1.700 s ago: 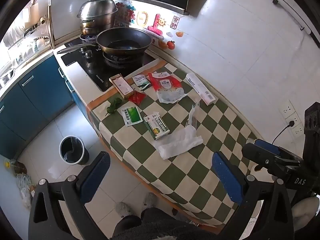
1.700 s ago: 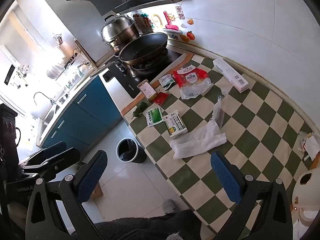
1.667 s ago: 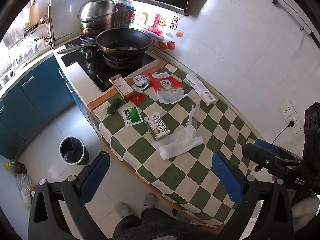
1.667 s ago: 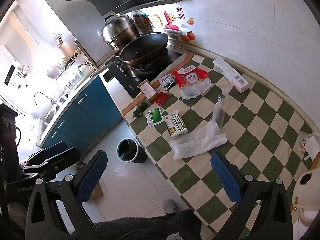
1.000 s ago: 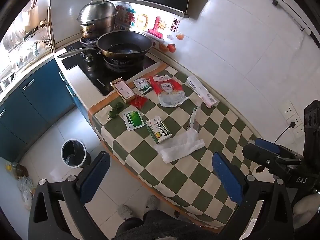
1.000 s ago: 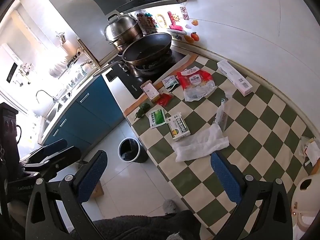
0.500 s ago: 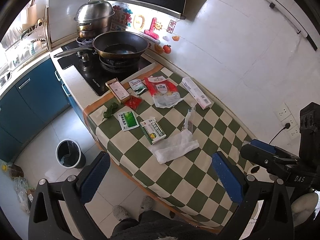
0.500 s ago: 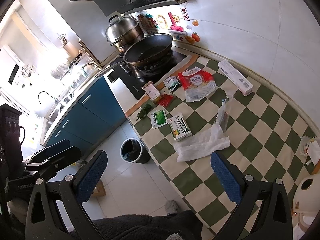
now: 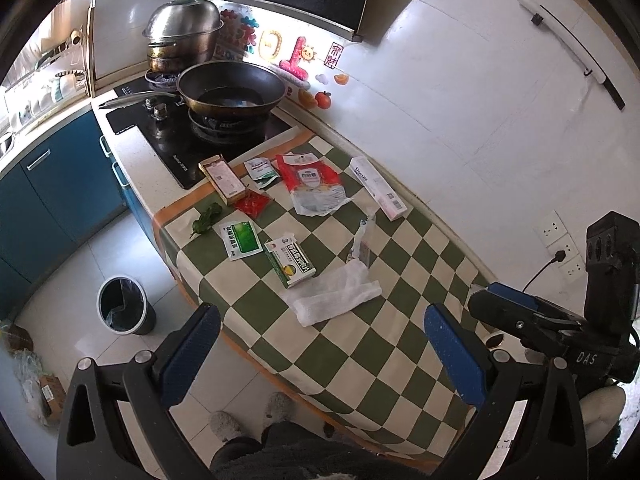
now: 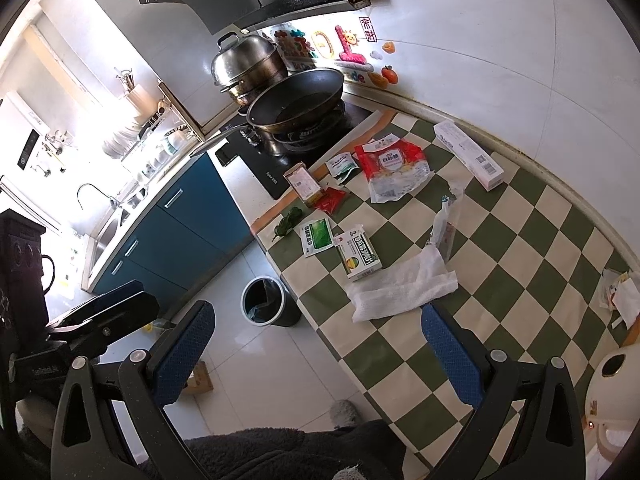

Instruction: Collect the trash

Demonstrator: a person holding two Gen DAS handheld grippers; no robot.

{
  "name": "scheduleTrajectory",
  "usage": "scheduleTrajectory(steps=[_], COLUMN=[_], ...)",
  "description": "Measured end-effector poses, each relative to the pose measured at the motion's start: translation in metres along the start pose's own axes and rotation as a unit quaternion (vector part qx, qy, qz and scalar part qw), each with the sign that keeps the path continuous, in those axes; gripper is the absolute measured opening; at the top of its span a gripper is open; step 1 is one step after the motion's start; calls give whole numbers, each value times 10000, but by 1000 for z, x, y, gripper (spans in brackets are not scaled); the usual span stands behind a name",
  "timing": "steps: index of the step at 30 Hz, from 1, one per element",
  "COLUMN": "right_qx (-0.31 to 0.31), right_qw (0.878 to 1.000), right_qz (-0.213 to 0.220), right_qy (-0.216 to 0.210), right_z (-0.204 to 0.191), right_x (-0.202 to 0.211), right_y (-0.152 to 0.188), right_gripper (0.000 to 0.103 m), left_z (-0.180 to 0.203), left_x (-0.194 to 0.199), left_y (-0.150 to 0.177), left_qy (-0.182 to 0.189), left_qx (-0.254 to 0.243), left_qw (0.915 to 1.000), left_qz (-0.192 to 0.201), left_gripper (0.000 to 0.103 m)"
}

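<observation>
Nine bits of litter lie on the green-and-cream checked table: two boxes with dark print, a brown one at the stove end and a green-and-white one near the middle; one long white carton by the wall; a big red-and-clear bag; a small white-green sachet; a red sachet; a green sachet; a clear twisted wrapper; and a crumpled white paper towel, which touches the green-and-white box. A single green pepper sits at the table's corner. One dark bin stands on the pale tiled floor just beside that corner, empty-looking from here. Beyond the table are a black hob with one wide wok and one lidded steel steamer, under a hood, with blue cabinets to the side. The left gripper and the right gripper both hover above the near edge, jaws spread wide, gripping nothing. Only the right view shows the sink, the dish rack, a few more scraps of paper at the table's far end and a cream round appliance; only the left view shows the wall sockets.
</observation>
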State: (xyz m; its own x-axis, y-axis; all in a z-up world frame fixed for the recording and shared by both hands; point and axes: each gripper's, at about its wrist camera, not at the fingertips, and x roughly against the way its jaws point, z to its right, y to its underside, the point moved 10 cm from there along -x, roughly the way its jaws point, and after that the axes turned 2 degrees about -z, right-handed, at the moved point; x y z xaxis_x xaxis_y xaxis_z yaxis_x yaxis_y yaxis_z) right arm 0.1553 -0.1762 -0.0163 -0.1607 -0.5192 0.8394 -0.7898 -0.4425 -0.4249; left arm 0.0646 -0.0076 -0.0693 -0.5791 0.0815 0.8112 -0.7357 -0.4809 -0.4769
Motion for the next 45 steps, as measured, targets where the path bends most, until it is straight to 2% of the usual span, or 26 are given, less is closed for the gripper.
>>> scheduleTrajectory(steps=[26,32,45], right_qx=[2,4,-37], right_qw=[10000,10000,10000], right_qz=[6,12,14], right_qy=[-14,-22,0], right_z=[5,-6,-7], right_x=[3,0,-2], right_y=[8,2,-3], right_gripper=[103,103,103], left_z=[4,5,0], left_x=[4,4,5], left_y=[0,-3,9], left_qy=[18,40,146], left_qx=[-16,-22,-39], left_qw=[10000,10000,9999], left_qz=[30,15,-57], left_gripper=[103,103,103])
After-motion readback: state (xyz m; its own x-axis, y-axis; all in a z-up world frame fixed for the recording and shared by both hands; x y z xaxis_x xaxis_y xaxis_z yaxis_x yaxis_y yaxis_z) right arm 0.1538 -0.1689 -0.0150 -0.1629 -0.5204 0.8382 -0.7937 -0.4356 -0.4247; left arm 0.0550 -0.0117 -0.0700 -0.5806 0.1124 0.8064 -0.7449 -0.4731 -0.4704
